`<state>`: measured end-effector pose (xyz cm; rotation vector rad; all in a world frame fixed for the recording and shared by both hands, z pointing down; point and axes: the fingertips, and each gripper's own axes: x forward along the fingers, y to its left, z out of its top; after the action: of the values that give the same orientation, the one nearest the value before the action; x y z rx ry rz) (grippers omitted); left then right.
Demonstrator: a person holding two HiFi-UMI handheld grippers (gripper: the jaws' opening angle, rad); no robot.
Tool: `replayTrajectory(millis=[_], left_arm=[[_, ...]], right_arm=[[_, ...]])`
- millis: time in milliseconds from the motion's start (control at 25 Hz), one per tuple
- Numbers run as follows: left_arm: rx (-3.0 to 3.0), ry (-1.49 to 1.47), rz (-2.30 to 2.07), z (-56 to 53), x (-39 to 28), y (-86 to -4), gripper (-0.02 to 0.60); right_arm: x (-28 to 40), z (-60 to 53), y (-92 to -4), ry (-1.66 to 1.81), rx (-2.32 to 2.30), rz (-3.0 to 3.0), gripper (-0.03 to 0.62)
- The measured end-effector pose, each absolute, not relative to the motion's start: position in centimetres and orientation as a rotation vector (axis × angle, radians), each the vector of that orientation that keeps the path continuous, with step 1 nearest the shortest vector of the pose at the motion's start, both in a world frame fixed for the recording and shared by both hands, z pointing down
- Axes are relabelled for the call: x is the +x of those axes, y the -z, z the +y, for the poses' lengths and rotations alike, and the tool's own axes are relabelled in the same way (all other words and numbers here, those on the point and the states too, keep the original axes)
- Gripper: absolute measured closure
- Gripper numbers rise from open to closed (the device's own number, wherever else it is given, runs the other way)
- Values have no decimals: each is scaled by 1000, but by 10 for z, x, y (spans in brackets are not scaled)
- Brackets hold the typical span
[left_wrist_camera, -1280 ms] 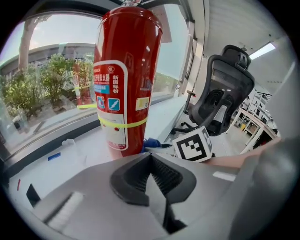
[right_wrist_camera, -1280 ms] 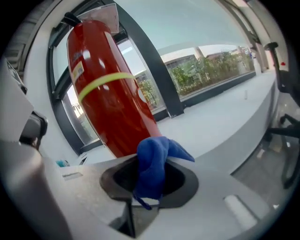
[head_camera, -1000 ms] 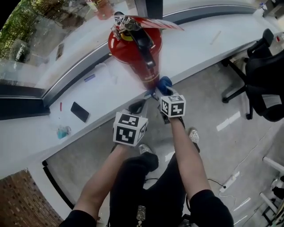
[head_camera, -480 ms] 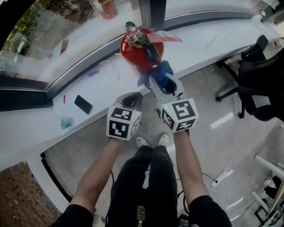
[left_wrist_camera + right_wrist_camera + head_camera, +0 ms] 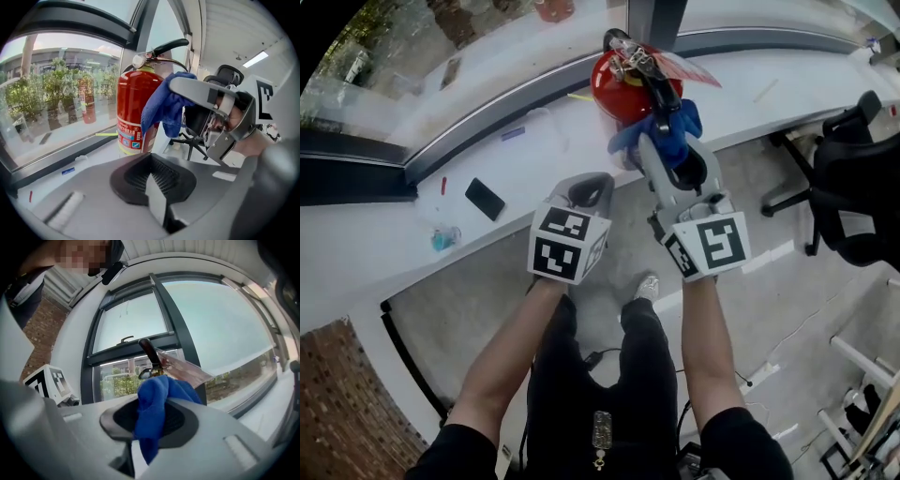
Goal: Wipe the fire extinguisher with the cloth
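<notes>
As seen from above, locate extinguisher (image 5: 623,89) upright on sill (image 5: 525,164), close to window frame (image 5: 642,14). Note right gripper (image 5: 664,142) clenched on cloth (image 5: 675,122) — bunched between jaws and lying against near upper side of red body, just below lever (image 5: 652,80). Find left gripper (image 5: 591,183) clenched tight with nothing between jaws — lower and to left of right gripper, apart from extinguisher. From left gripper view, read extinguisher as straight ahead of jaws, beyond their tips.

Office: swivel chair (image 5: 855,178), long desk (image 5: 380,267).
</notes>
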<state>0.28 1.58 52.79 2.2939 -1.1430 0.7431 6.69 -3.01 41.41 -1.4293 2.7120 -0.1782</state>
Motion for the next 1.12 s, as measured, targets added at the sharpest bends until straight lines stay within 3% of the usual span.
replayTrajectory(millis=[680,1120], left_arm=[[2372,-869,-850,16,-15,-657,575],[2351,-854,-848,22,-8,-689,575]], right_arm=[[55,-23,-709,740,-1842,2749,499],[63,-22,-821,1114,-1857,2770,498]])
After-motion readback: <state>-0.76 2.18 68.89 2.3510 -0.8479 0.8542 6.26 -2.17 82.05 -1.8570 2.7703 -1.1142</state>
